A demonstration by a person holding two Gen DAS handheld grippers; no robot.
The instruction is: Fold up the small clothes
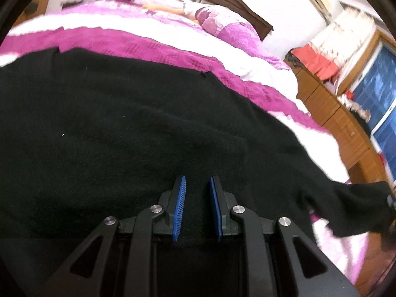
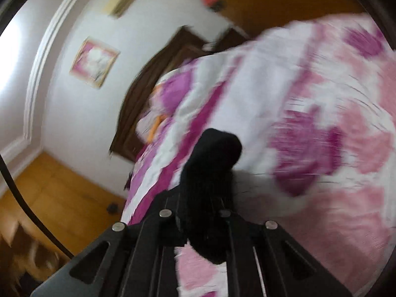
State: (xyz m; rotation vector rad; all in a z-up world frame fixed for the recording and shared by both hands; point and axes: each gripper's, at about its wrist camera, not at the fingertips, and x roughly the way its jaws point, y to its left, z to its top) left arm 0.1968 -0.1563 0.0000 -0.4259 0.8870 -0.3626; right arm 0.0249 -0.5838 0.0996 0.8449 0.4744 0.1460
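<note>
A black knitted garment lies spread across the bed in the left wrist view. My left gripper sits low on its near edge; the blue pads stand a narrow gap apart, and that gap is filled with black fabric. One sleeve is drawn out toward the right edge of that view. In the blurred right wrist view my right gripper is shut on a bunched black end of the garment. The cloth hides its fingertips and is lifted above the quilt.
The bed has a pink, magenta and white quilt with pillows against a dark wooden headboard. Wooden drawers carrying red cloths stand right of the bed. Wooden floor and a black cable lie to the left.
</note>
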